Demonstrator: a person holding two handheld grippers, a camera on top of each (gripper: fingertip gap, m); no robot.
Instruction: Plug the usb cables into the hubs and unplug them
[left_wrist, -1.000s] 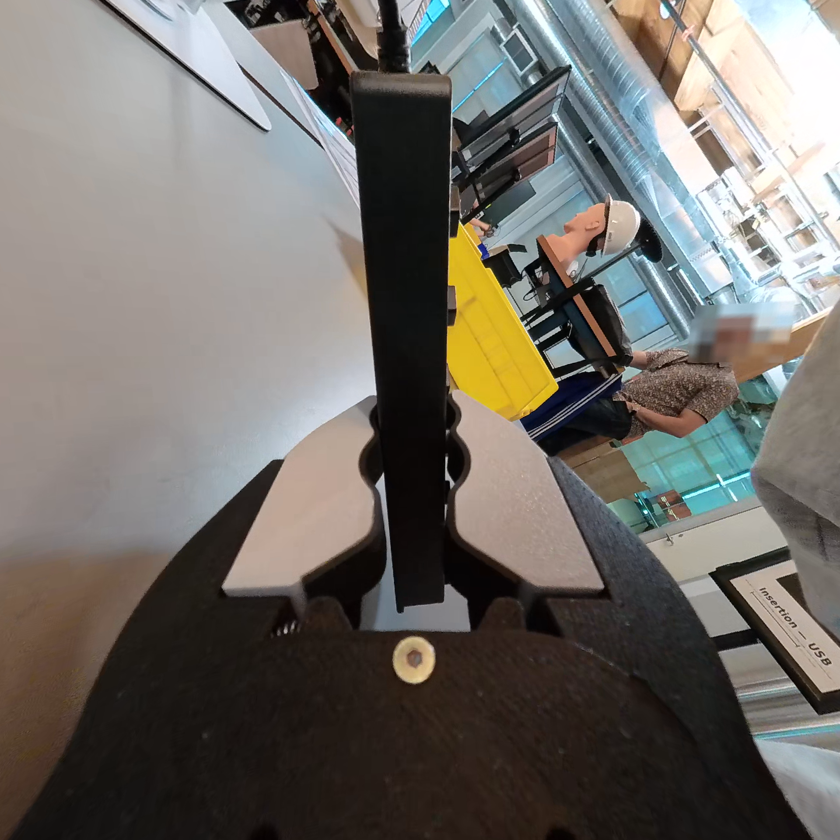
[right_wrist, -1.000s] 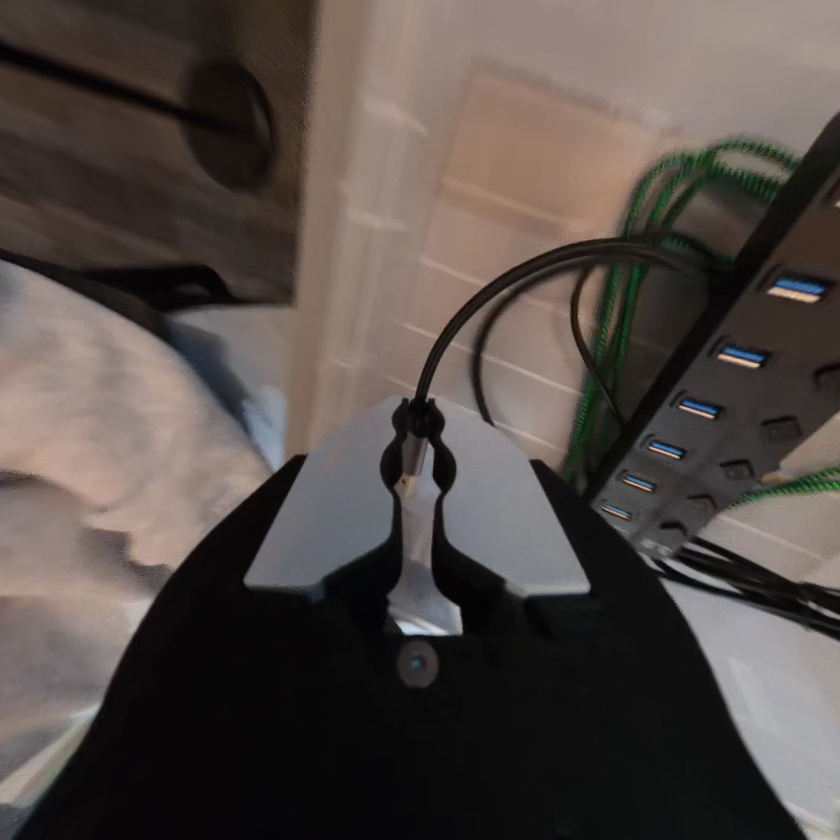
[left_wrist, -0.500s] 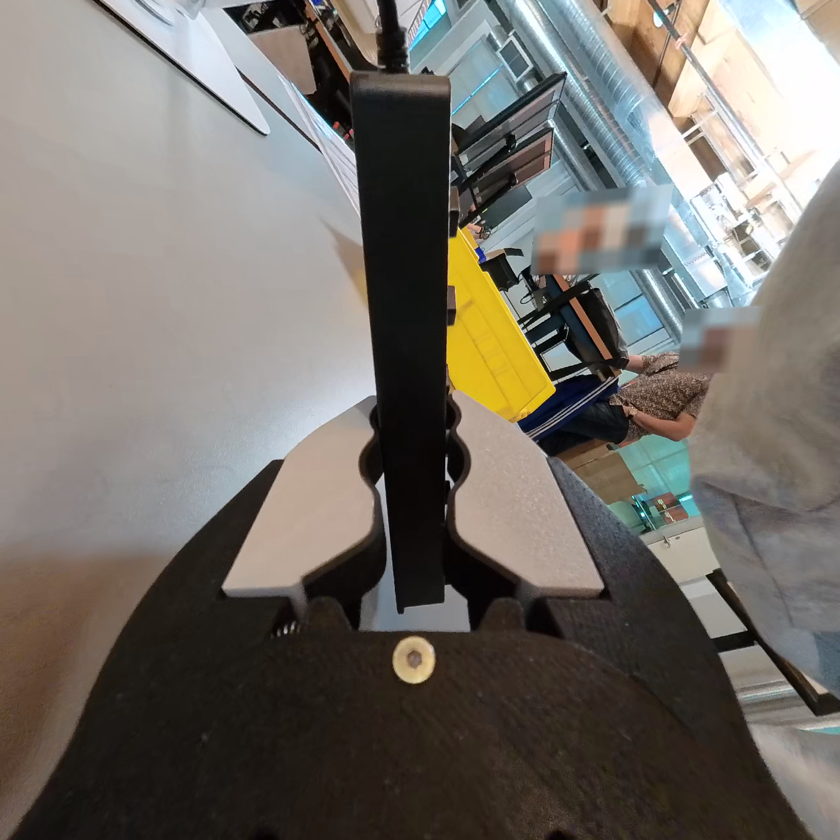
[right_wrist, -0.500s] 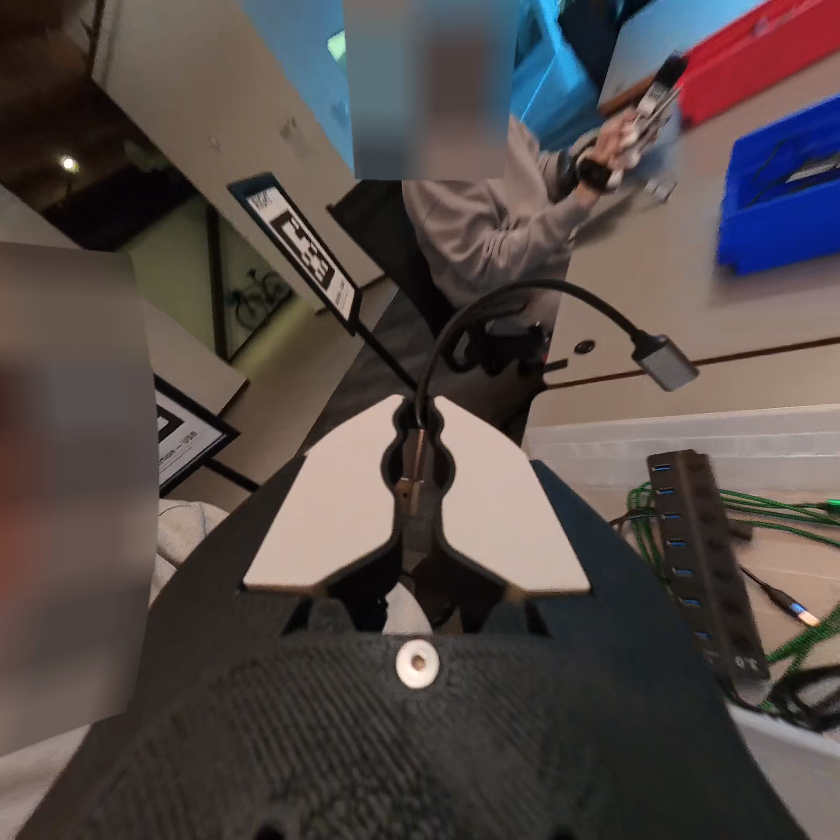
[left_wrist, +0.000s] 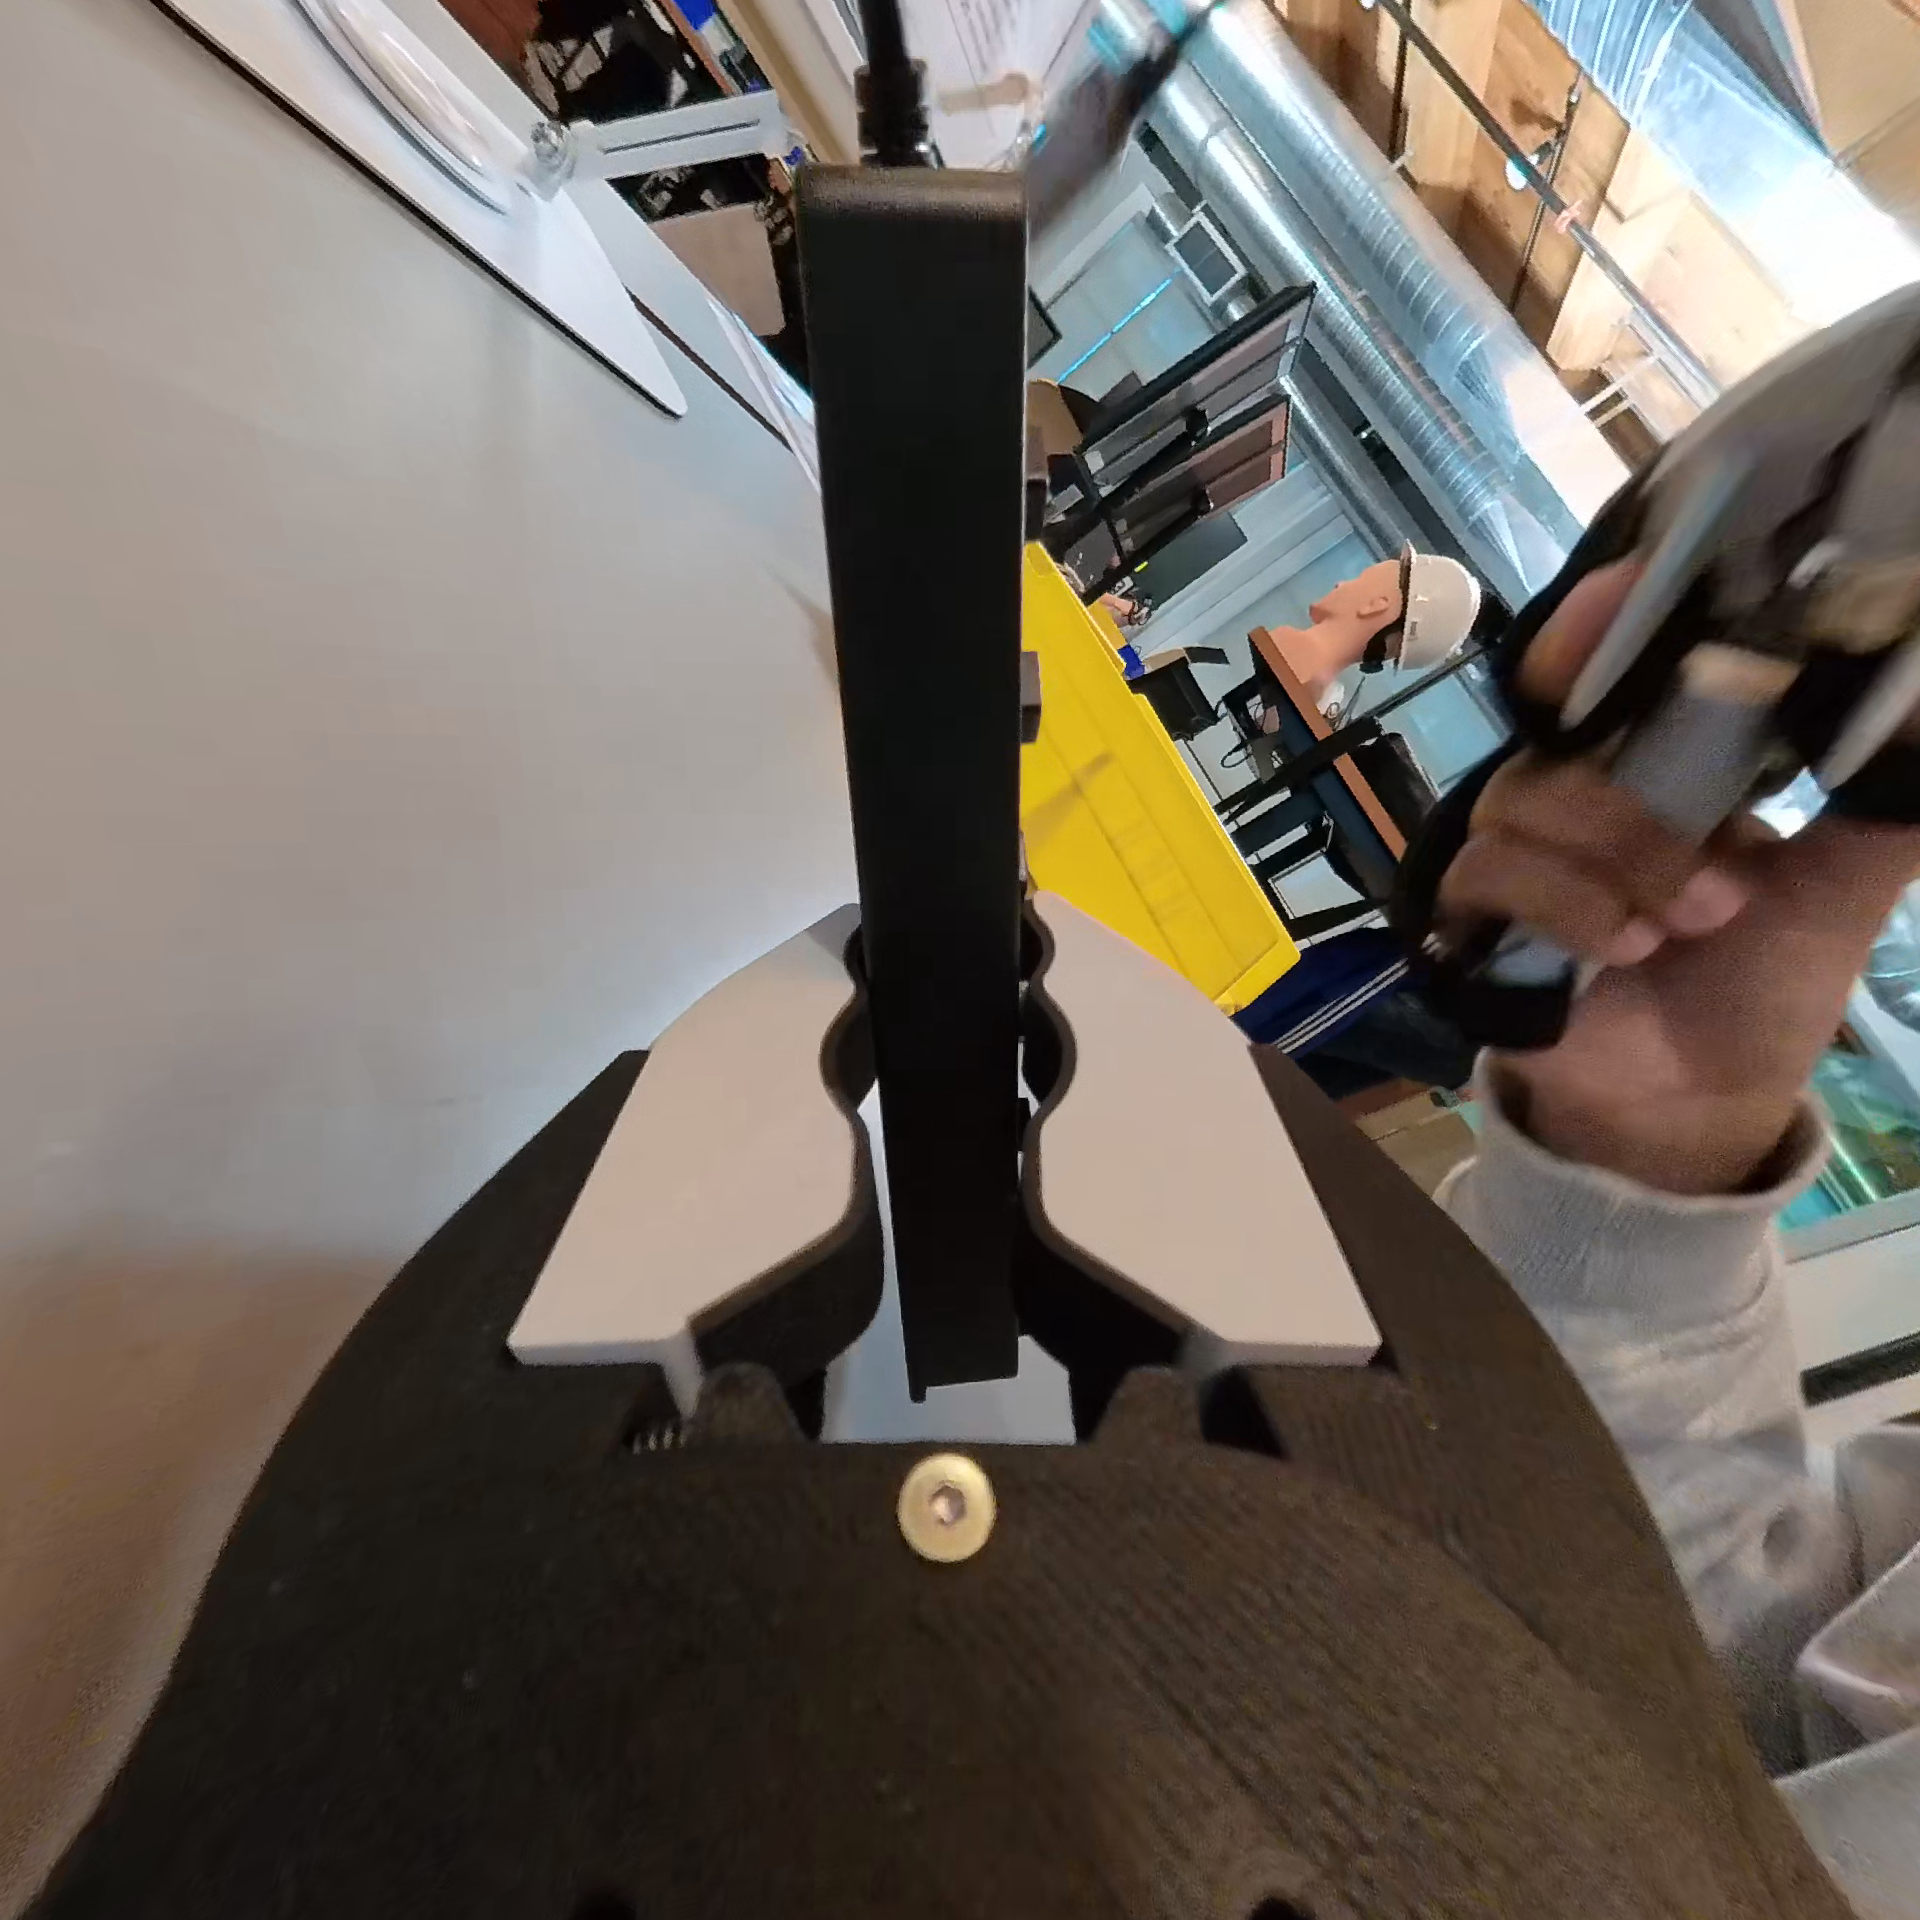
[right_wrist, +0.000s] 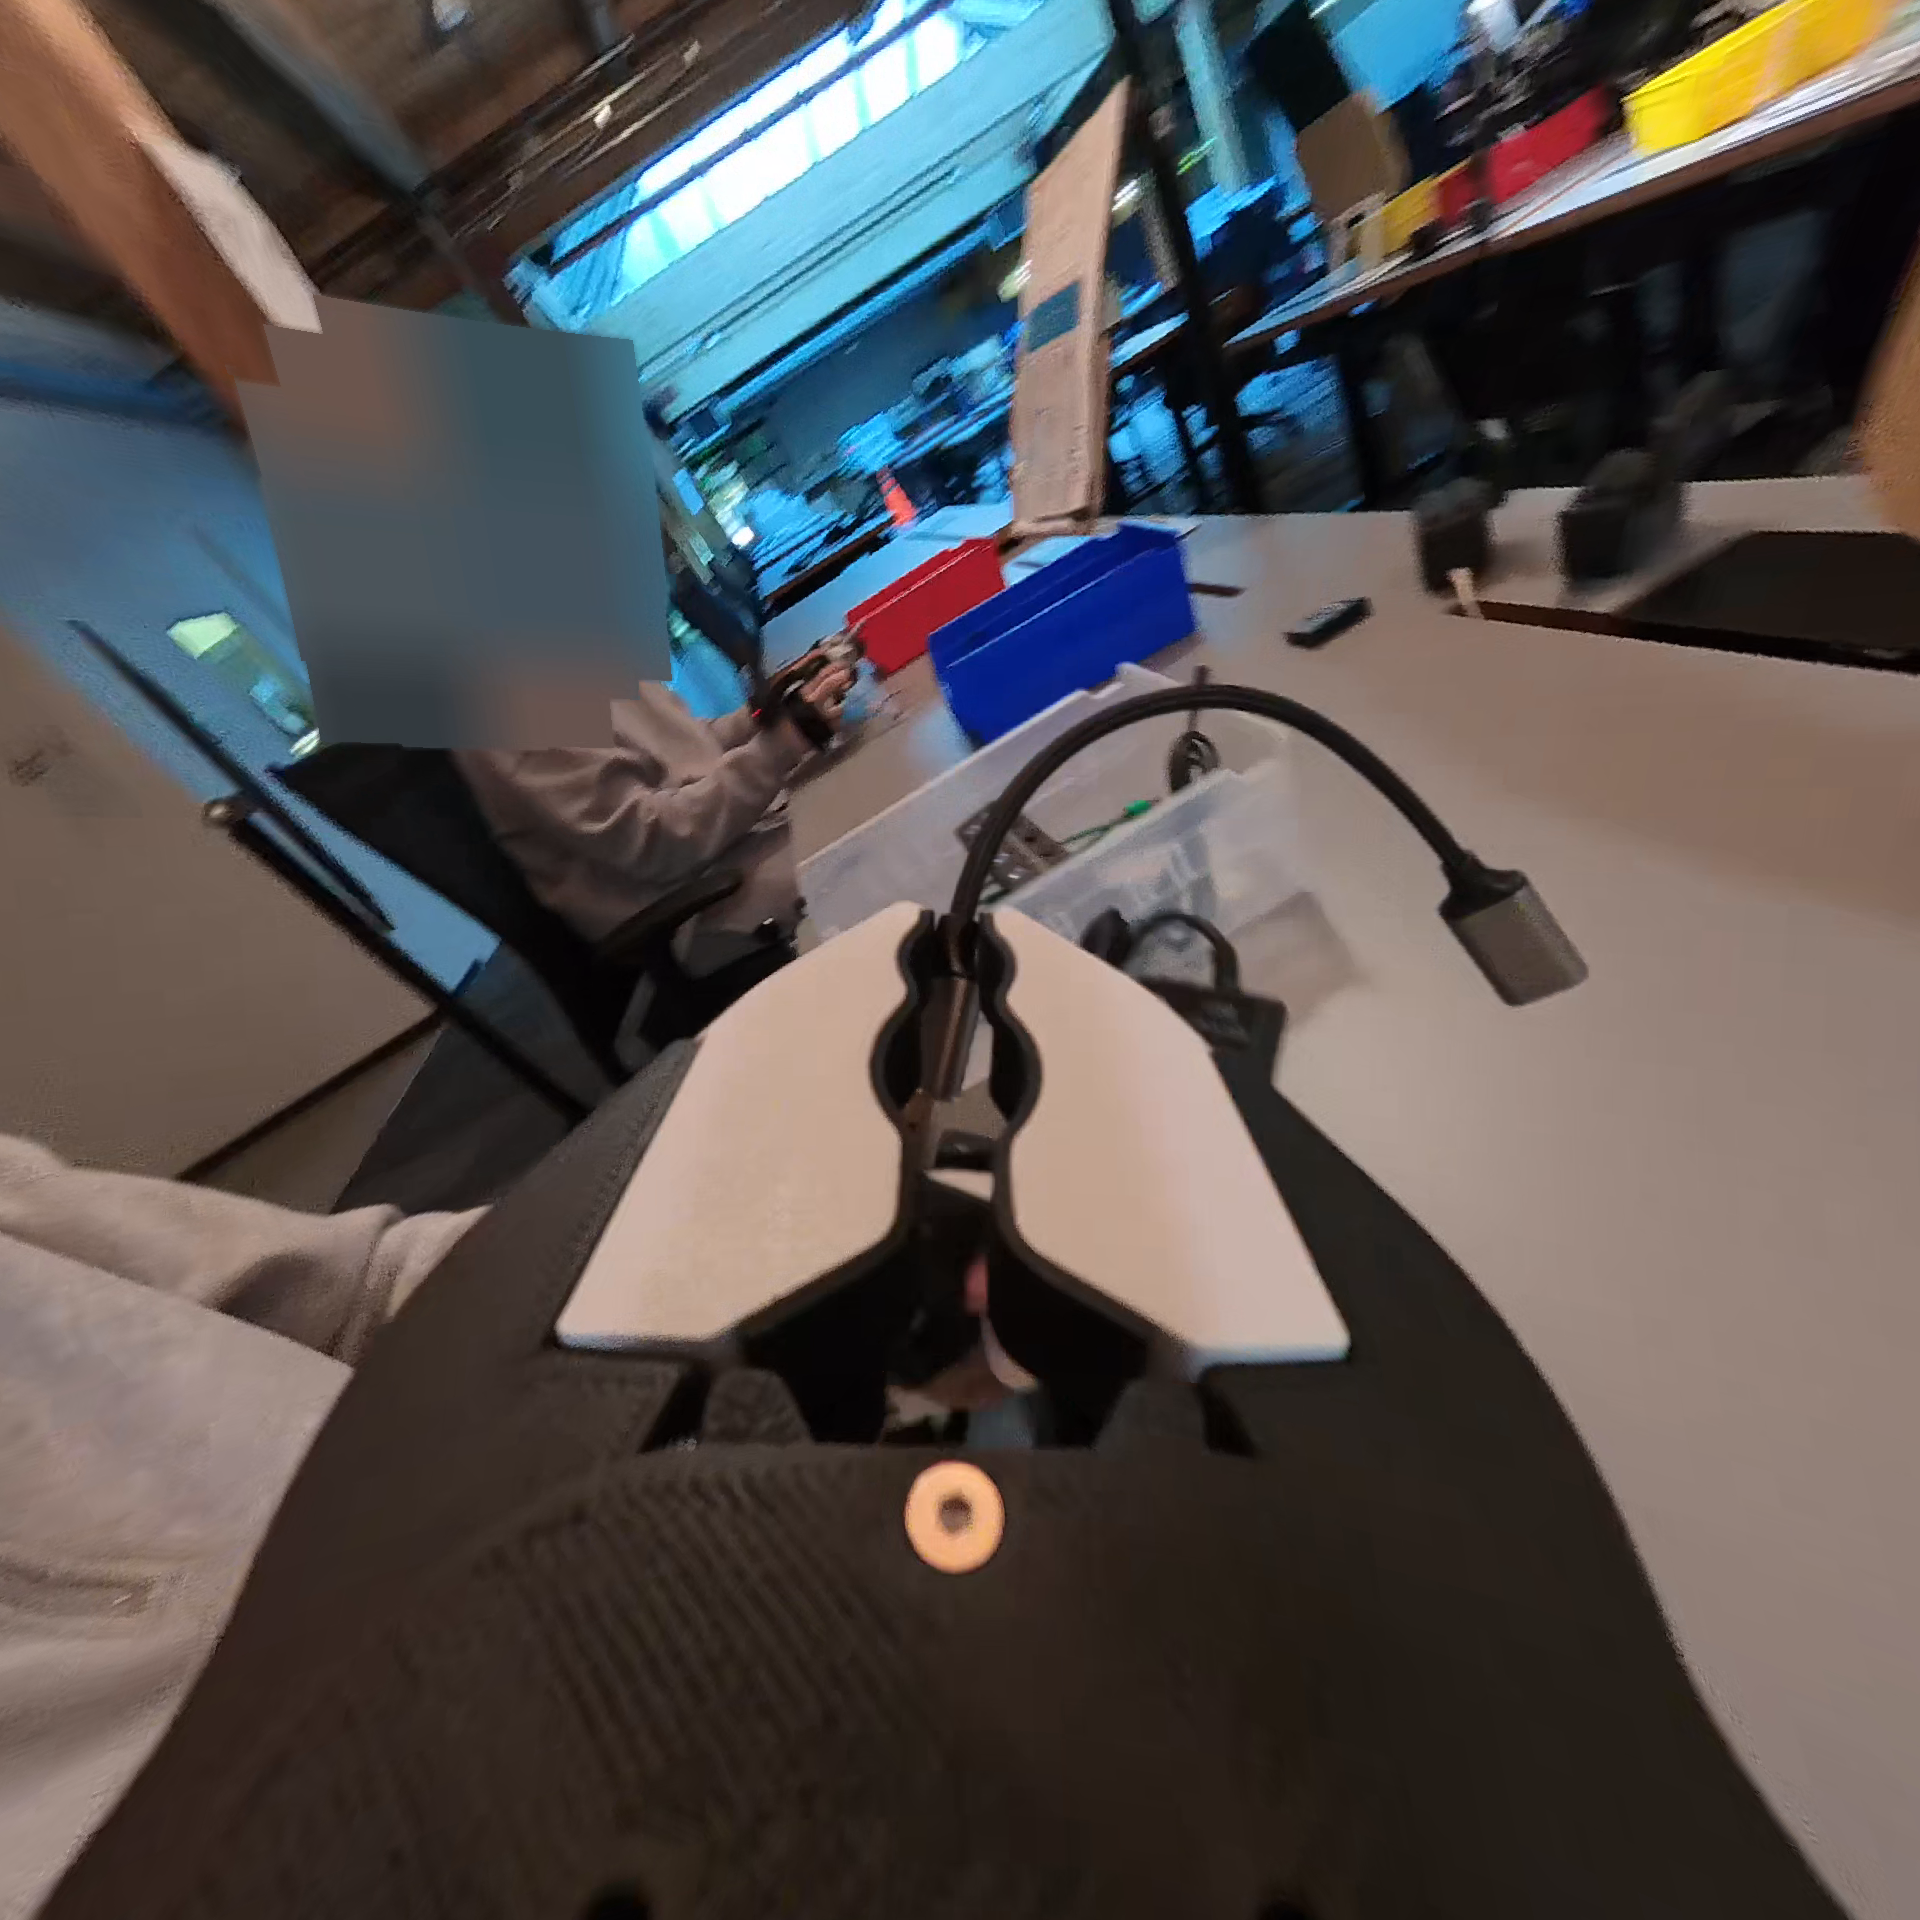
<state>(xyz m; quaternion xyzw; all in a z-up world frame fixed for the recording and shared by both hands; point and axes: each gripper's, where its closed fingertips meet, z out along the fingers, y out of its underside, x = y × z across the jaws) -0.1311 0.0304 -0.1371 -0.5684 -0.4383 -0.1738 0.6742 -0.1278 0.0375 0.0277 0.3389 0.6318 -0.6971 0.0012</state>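
My left gripper (left_wrist: 940, 935) is shut on a long black USB hub (left_wrist: 914, 623), held edge-on and pointing away, with its cable leaving at the far end. My right gripper (right_wrist: 956, 925) is shut on the plug end of a short black USB cable (right_wrist: 1195, 707). The cable arcs up and right to a grey metal connector (right_wrist: 1517, 951) hanging free above the table. The right gripper also shows at the right of the left wrist view (left_wrist: 1704, 665), gripped by a hand, blurred.
A white table (right_wrist: 1558, 1143) lies below the right gripper. A clear bin (right_wrist: 1122, 842) with cables stands ahead, blue (right_wrist: 1060, 634) and red (right_wrist: 925, 603) bins beyond. A seated person in grey (right_wrist: 644, 821) is at left. A yellow bin (left_wrist: 1132, 821) shows behind the hub. Some 15 cm of space lies between my two pairs of fingers.
The right gripper swung up from the cable bin and turned to face across the table, cable still held. It has entered the left wrist view at right. The left gripper barely moved.
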